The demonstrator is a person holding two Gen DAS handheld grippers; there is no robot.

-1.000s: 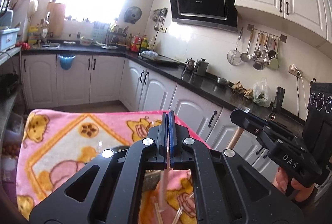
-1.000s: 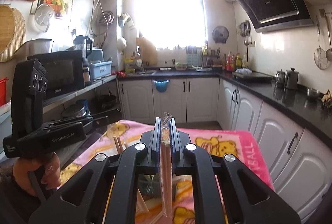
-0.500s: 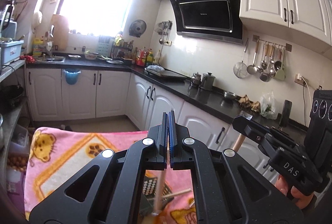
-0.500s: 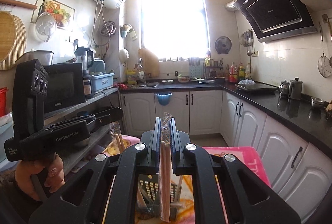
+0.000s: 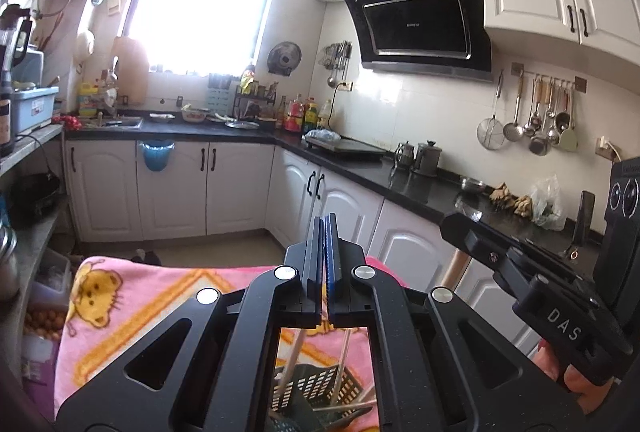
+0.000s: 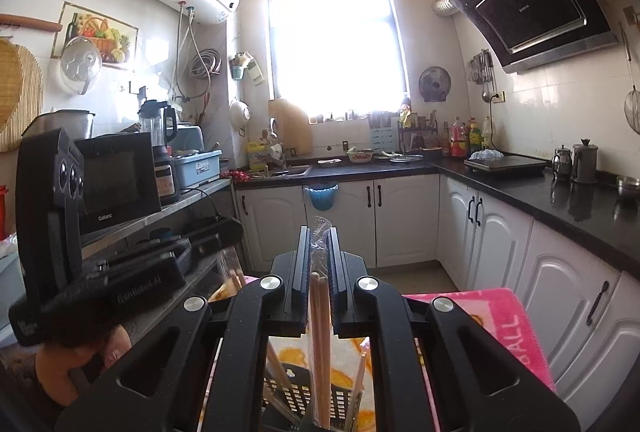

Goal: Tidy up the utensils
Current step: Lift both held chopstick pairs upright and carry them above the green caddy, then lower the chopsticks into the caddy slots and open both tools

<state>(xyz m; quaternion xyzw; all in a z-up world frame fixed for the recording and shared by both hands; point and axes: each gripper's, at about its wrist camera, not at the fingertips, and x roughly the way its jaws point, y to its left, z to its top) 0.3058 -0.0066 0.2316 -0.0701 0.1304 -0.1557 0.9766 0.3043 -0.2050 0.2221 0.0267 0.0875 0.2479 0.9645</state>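
Observation:
My right gripper (image 6: 319, 252) is shut on a pair of wooden chopsticks in a clear wrapper (image 6: 320, 316), which hangs down between its pads. My left gripper (image 5: 324, 236) is shut; in the right wrist view another wrapped pair of chopsticks (image 6: 235, 274) hangs from the left gripper's tip (image 6: 230, 232). Under both grippers stands a black slotted basket (image 5: 320, 388) (image 6: 296, 392) with several chopsticks leaning in it. In the left wrist view the right gripper (image 5: 450, 224) is at the right, with a wooden stick (image 5: 456, 268) below its tip.
The basket rests on a pink blanket with a bear pattern (image 5: 120, 296) (image 6: 500, 316). A black counter (image 5: 360, 167) with white cupboards runs along the back and right. Shelves with a microwave (image 6: 116, 183) stand at the left. A hand (image 5: 568, 380) holds the right gripper.
Both grippers have drawn back and tipped upward with their chopsticks still held. The blanket has sunk in both views and the black basket has come into sight beneath the jaws.

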